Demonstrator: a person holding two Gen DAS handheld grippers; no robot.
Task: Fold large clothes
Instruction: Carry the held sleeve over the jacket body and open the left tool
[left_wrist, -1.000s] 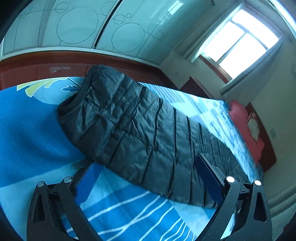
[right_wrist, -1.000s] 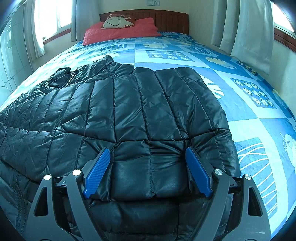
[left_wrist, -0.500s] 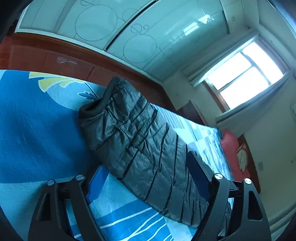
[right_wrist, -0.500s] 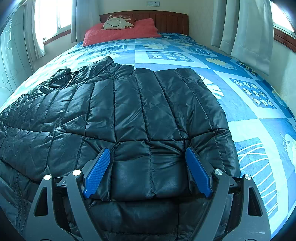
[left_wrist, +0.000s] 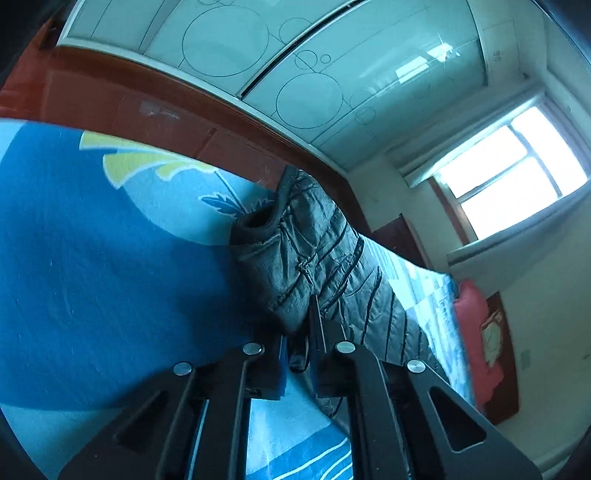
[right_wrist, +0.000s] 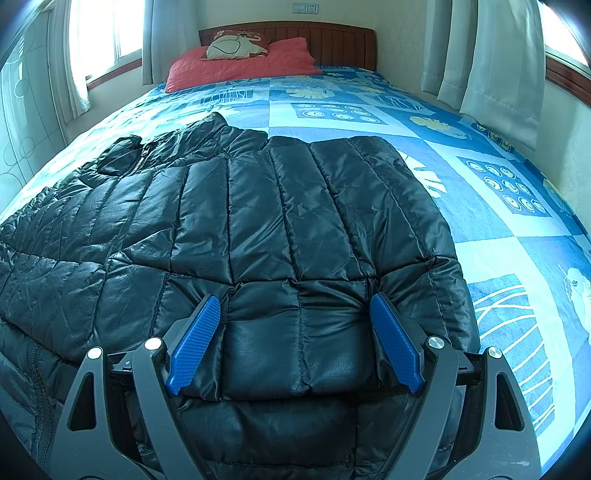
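A black quilted puffer jacket (right_wrist: 258, 206) lies spread on the blue patterned bed (right_wrist: 498, 221). One sleeve of the jacket (left_wrist: 317, 251) stretches toward the bed's wooden end board, its cuff open. My left gripper (left_wrist: 299, 328) sits low over the sheet, its jaws closing to a tight pinch on the near edge of that sleeve. My right gripper (right_wrist: 295, 299) stands wide open, its blue fingertips pressed down into the jacket's near panel, which bulges between them without being clamped.
A red pillow (right_wrist: 240, 62) with a cream cushion lies at the headboard. Curtains (right_wrist: 491, 55) hang right of the bed. A glossy wooden end board (left_wrist: 147, 107) and pale sliding wardrobe doors (left_wrist: 295, 55) stand beyond the sleeve. Bare sheet (left_wrist: 92, 258) spreads left of it.
My left gripper moved in along the sleeve, rolled, and went from wide open to pinched on the sleeve's edge. The right gripper and the jacket body stayed still.
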